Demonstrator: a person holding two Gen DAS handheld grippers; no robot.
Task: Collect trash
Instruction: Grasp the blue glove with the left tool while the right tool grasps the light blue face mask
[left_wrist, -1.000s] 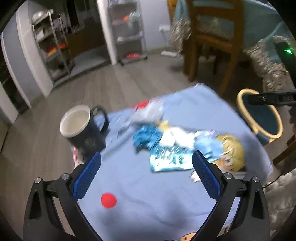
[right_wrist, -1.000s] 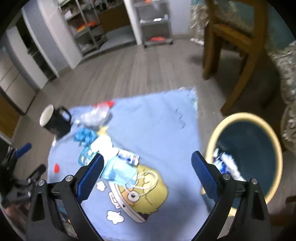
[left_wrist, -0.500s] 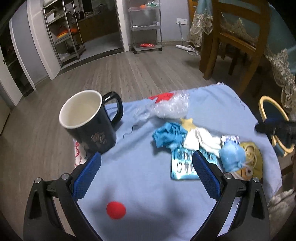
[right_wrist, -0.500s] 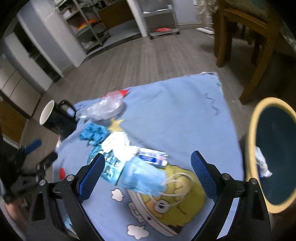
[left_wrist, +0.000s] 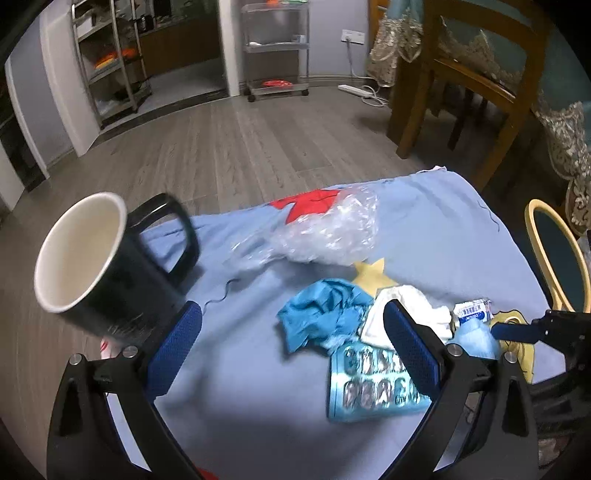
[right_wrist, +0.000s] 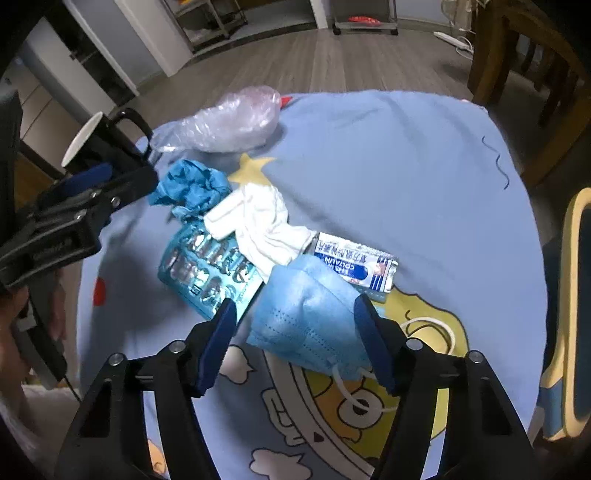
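Note:
Trash lies in a heap on a light blue cartoon cloth (right_wrist: 388, 166). A blue face mask (right_wrist: 306, 325) sits between the fingers of my open right gripper (right_wrist: 299, 339). Around it are a teal blister pack (right_wrist: 207, 269), a white crumpled tissue (right_wrist: 258, 221), a small blue-white wrapper (right_wrist: 354, 266), a crumpled blue cloth (right_wrist: 192, 184) and a clear plastic bag (right_wrist: 229, 118). My left gripper (left_wrist: 291, 347) is open and empty, low over the cloth near the blue cloth (left_wrist: 321, 314) and blister pack (left_wrist: 369, 387).
A black mug (left_wrist: 96, 266) with a white inside stands at the cloth's left edge. A yellow-rimmed bin (right_wrist: 576, 306) stands to the right of the cloth. A wooden chair (left_wrist: 461, 74) and metal shelves (left_wrist: 277, 44) stand behind on the wood floor.
Both grippers have moved down and in toward the trash heap. The right gripper has swung left from the bin and now straddles the face mask.

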